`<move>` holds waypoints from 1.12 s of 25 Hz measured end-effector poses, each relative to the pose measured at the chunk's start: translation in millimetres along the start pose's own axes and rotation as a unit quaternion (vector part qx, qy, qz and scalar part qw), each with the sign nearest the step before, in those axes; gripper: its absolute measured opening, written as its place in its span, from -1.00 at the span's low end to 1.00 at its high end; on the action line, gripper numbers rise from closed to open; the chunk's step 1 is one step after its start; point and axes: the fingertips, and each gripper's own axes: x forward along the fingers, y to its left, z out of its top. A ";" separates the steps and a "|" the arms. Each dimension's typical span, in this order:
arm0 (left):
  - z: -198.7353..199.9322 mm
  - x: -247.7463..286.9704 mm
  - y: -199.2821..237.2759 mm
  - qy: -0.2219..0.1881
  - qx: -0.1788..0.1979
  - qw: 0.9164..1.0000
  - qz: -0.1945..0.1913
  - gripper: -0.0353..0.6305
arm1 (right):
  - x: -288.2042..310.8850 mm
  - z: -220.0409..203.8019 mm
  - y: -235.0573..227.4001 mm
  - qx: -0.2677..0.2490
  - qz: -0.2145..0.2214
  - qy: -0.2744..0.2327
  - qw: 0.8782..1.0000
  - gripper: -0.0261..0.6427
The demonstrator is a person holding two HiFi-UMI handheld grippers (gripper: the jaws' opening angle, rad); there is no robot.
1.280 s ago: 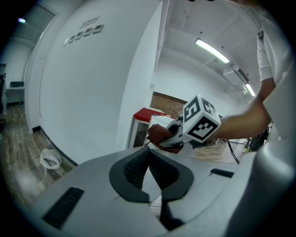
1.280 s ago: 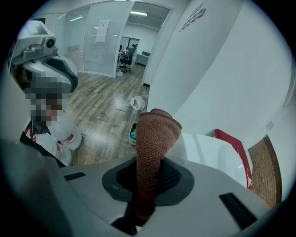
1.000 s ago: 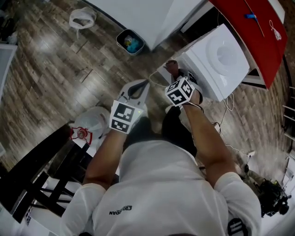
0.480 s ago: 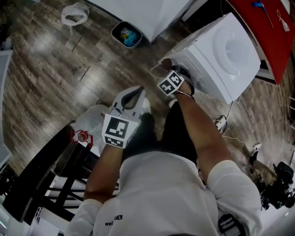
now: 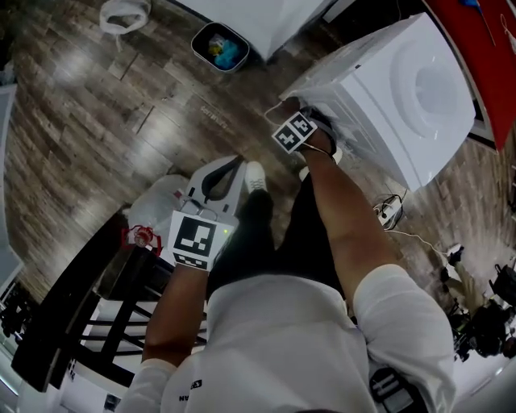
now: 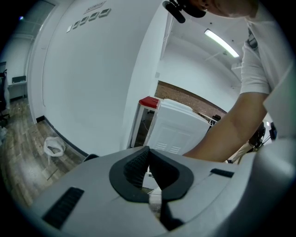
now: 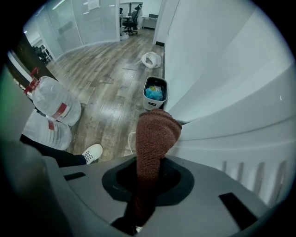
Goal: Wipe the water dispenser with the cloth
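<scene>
The white water dispenser [image 5: 403, 81] stands at the upper right of the head view. My right gripper [image 5: 290, 121] is at its near left corner, shut on a brown knitted cloth [image 7: 156, 134]. In the right gripper view the cloth sticks up from the right gripper [image 7: 148, 173] and rests against the dispenser's white ribbed side [image 7: 240, 139]. My left gripper [image 5: 218, 181] hangs lower, over the floor beside the person's leg, away from the dispenser. In the left gripper view the left gripper [image 6: 148, 157] has its pads together with nothing between them, and the dispenser [image 6: 178, 129] shows beyond.
A small bin [image 5: 219, 47] with blue contents and a white bag [image 5: 123, 14] sit on the wood floor by the white wall. Large water jugs [image 7: 53, 109] with red tape stand at the left. Cables [image 5: 395, 218] lie on the floor right of the dispenser. A black frame [image 5: 64, 314] is at lower left.
My right gripper has moved with the cloth from in front of the dispenser up to its corner. The left gripper has dropped back toward the body, still shut.
</scene>
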 end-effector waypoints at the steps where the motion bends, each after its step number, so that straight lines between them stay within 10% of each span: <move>1: 0.0 1.3 0.0 0.001 0.000 1.000 -0.001 -0.92 | 4.5 -0.1 1.0 0.001 0.002 0.002 1.000 -0.75; 13: 5.0 1.8 -12.5 0.004 0.025 0.999 -0.030 -0.92 | 3.3 2.3 8.0 0.004 0.002 -0.007 1.000 -0.75; 28: 71.5 -10.0 -44.8 -0.045 0.045 0.997 -0.044 -0.92 | -229.7 11.9 26.7 0.070 0.002 -0.216 0.974 -0.75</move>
